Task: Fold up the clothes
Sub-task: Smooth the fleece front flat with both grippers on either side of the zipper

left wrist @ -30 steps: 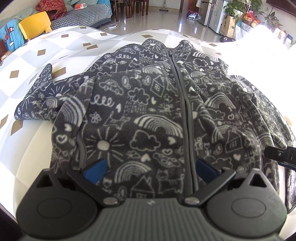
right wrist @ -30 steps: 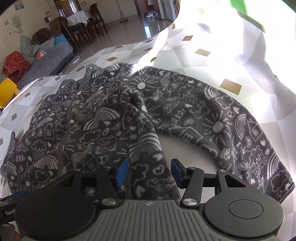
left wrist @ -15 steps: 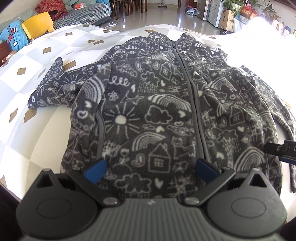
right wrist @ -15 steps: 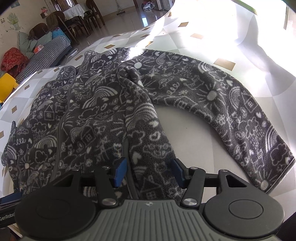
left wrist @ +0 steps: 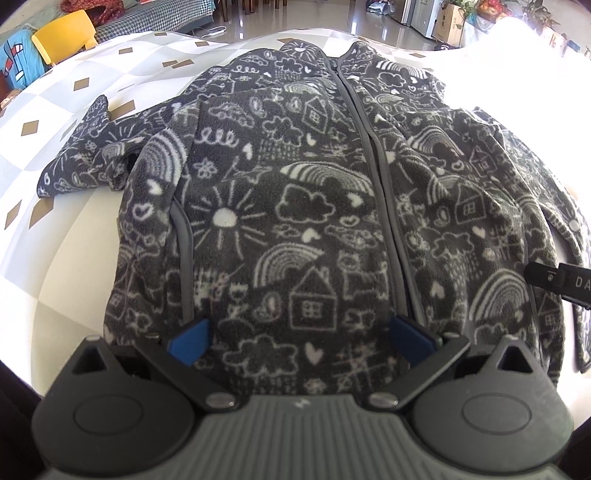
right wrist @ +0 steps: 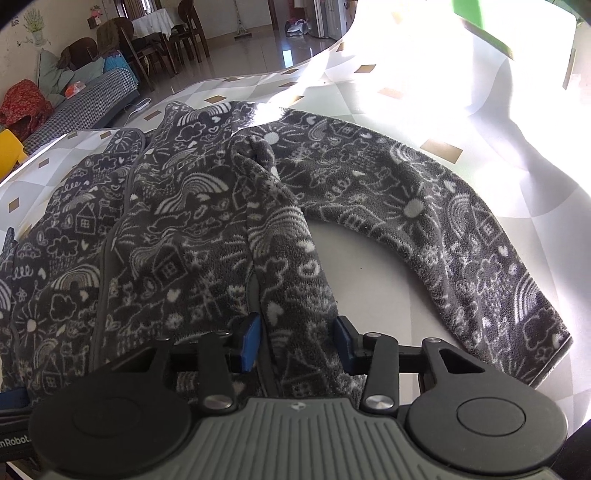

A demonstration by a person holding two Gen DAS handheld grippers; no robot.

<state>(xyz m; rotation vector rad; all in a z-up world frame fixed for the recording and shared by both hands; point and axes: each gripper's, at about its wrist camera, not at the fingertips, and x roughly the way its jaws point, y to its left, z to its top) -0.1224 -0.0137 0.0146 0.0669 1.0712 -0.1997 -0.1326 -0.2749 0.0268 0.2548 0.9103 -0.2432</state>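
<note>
A dark grey fleece jacket point(left wrist: 295, 192) with white doodle prints lies front up on the table, zipper point(left wrist: 373, 155) closed, collar far from me. Its left sleeve point(left wrist: 88, 162) lies out to the left. My left gripper point(left wrist: 299, 339) is open wide over the hem, left of the zipper. In the right wrist view the jacket point(right wrist: 155, 229) fills the left; its right sleeve point(right wrist: 443, 229) curves out to the right. My right gripper point(right wrist: 295, 336) is open, its fingers on either side of a raised fold point(right wrist: 284, 258) at the jacket's right hem.
The table point(left wrist: 66, 236) has a white and grey checked cover with brown diamonds. A yellow chair point(left wrist: 62, 33) and a sofa stand beyond its far left. The other gripper's tip point(left wrist: 554, 280) shows at the right edge. Dining chairs point(right wrist: 162, 40) stand in the background.
Both grippers have drawn back toward the near hem, and the jacket body now lies flatter and more spread out. Both stay open.
</note>
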